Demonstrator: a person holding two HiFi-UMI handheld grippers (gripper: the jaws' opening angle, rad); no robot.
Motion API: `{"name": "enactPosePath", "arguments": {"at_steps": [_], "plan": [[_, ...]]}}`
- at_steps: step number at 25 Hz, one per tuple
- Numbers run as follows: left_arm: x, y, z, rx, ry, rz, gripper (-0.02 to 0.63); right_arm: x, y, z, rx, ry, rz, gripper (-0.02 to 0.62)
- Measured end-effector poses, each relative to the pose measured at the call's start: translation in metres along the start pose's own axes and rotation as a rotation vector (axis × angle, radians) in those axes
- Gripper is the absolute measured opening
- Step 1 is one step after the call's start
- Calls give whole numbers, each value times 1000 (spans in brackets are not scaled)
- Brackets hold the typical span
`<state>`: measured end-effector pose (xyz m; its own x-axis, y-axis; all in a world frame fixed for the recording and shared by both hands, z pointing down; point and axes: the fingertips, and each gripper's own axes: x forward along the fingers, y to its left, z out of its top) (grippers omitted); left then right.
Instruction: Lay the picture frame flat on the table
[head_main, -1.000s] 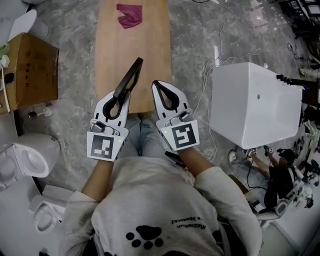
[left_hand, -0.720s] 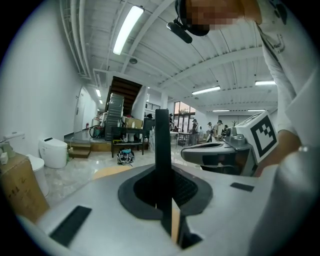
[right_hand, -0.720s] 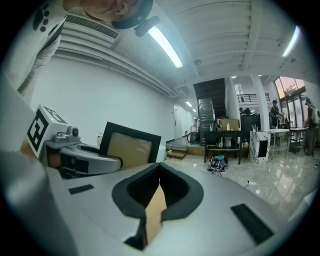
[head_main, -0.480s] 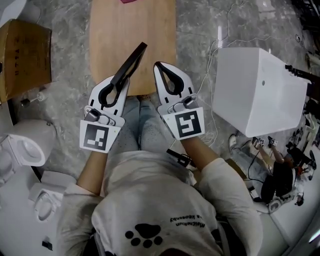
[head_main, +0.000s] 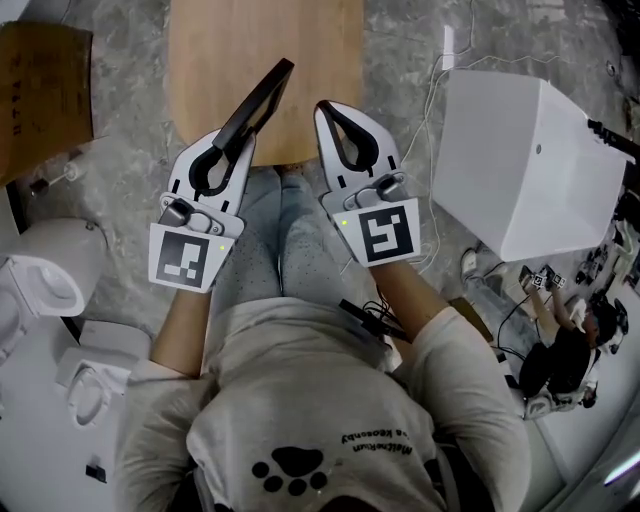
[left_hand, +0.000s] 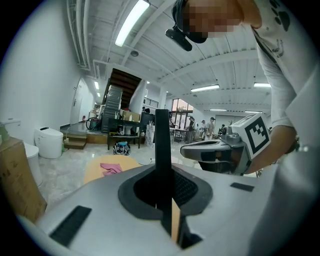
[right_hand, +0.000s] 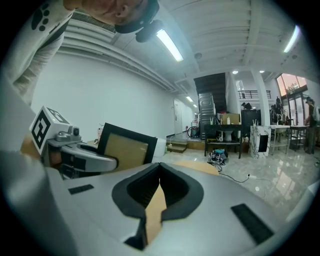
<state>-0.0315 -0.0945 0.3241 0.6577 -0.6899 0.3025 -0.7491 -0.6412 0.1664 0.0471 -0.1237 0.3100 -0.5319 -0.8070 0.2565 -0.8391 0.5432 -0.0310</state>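
1. The left hand-held gripper (head_main: 236, 150) is clamping the near edge of the black picture frame (head_main: 258, 103), its jaws standing narrow on the thin rim.
2. The frame is slanting up and away over the near end of the wooden desk (head_main: 300, 40). It is not yet lying flat, and it appears to be clear of the surface.
3. The right hand-held gripper (head_main: 325, 108) is waiting just beside it, jaws pressed together with nothing between them.
4. Likely risk: the grip is biting one edge only, so the frame is acting as a long lever and could swivel or slip out while being lowered.
5. Likely risk: the frame is hanging close to the desk's near edge. If released early, it could slap down or tip off toward the person's lap.
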Motion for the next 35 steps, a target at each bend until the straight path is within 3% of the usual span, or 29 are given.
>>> {"name": "enactPosePath", "arguments": {"at_steps": [16, 35], "plan": [[13, -13, -52, -10, 39, -57, 28, -4, 0, -51, 26, 25, 2, 10], [24, -3, -111, -90, 74, -78, 28, 8, 18, -111, 61, 122, 53, 11]]}}
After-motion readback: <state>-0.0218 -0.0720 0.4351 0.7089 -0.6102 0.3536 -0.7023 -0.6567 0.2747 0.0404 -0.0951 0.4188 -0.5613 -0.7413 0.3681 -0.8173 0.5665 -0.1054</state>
